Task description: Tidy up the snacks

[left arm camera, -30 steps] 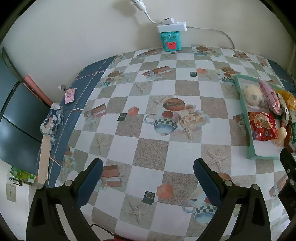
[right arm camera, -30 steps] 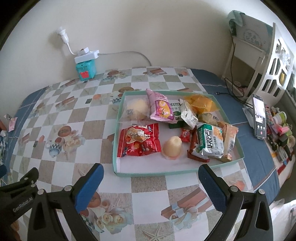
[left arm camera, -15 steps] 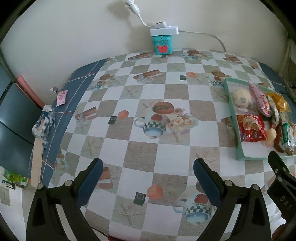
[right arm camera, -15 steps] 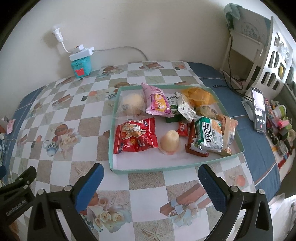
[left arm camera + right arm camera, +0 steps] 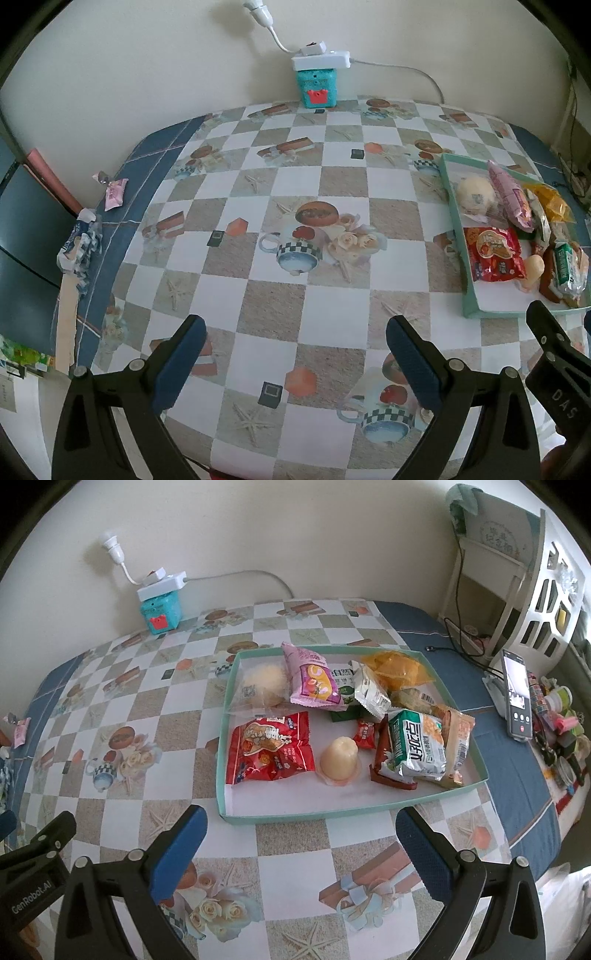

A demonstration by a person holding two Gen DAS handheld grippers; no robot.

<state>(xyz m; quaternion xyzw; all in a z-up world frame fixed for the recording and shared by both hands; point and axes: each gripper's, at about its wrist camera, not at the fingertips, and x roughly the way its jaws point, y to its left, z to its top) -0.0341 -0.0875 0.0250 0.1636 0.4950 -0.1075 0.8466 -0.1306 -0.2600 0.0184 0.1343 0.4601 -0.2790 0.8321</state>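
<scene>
Checkered oilcloth covers your bench point(image 5: 280, 184) against a cream wall. Your left gripper point(image 5: 291, 354) and right gripper point(image 5: 299, 843) both hover wide apart, empty. Snacks fill the teal tray point(image 5: 314, 814) on the right; several packets overlap, hiding those beneath, and the left view crops the tray's right edge.

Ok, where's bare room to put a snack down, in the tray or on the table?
In the tray, the only bare strip runs along the near wall, in front of the red packet and jelly cup. Its far and right parts are piled up. The tablecloth left of the tray is open out to the blue border. The right side by the phone is cluttered.
</scene>
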